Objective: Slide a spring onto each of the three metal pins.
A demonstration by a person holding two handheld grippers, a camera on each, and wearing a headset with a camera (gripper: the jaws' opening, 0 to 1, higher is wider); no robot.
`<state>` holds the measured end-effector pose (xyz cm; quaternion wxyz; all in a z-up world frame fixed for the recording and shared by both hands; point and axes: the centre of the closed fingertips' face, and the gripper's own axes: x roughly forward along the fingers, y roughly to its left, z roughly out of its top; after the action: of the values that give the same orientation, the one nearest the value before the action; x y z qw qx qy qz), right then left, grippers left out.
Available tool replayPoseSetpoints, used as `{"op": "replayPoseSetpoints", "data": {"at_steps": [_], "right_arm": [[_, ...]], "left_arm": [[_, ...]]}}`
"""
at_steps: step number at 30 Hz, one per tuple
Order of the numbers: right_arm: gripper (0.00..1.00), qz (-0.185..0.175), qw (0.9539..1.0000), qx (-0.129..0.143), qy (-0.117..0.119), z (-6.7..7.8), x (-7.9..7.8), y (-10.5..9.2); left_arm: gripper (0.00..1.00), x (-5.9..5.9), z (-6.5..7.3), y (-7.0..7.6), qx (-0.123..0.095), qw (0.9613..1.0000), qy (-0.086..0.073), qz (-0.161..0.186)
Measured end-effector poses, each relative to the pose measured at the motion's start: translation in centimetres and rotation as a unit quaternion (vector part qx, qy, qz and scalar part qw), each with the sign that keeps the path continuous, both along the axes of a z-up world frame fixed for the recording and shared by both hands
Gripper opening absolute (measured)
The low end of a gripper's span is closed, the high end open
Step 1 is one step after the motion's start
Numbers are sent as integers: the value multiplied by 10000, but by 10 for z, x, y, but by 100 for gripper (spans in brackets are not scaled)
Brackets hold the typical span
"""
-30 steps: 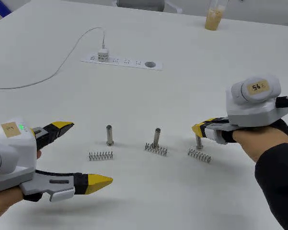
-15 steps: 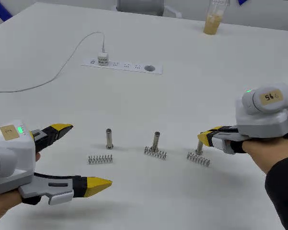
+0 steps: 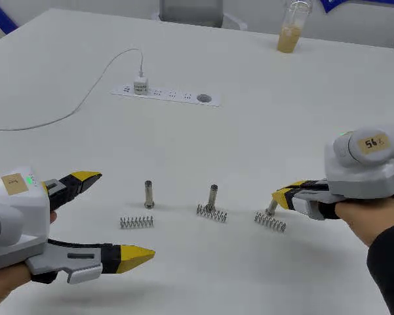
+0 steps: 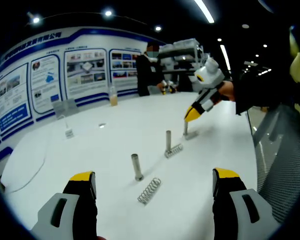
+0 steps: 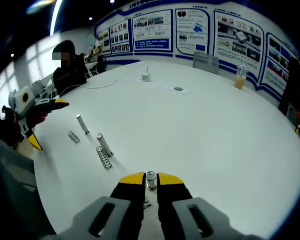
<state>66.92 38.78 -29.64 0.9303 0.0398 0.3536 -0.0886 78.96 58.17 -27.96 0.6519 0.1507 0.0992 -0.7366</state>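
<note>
Three short metal pins stand in a row on the white table: left pin (image 3: 149, 194), middle pin (image 3: 212, 197), right pin (image 3: 272, 207). A spring lies in front of each: left spring (image 3: 137, 222), middle spring (image 3: 212, 213), right spring (image 3: 270, 222). My right gripper (image 3: 280, 196) has its yellow tips at the top of the right pin (image 5: 150, 176), with the jaws closed in on it. My left gripper (image 3: 115, 215) is wide open near the table's front left, short of the left spring (image 4: 150, 190), and holds nothing.
A white power strip (image 3: 165, 94) with a plugged-in cable (image 3: 85, 98) lies farther back. At the far edge stands a cup of tan drink (image 3: 290, 33). A person (image 4: 150, 70) stands beyond the table in the left gripper view.
The head camera has tipped, shifting the whole scene. My right gripper has eased slightly right and lower at the right pin. My left gripper stays open in place.
</note>
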Motion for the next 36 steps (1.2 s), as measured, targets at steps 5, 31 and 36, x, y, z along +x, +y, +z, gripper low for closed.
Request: {"op": "replayPoseSetpoints", "data": {"at_steps": [5, 31, 36], "right_arm": [[13, 55, 10000, -40, -46, 6, -3, 0], [15, 1202, 9922, -2, 333, -24, -27, 16], [15, 1477, 9876, -95, 516, -35, -28, 19]], "left_arm": [[99, -1, 1, 1, -8, 10000, -8, -6], [99, -6, 9, 0, -80, 9999, -52, -41], [99, -7, 11, -1, -85, 9999, -53, -51]]}}
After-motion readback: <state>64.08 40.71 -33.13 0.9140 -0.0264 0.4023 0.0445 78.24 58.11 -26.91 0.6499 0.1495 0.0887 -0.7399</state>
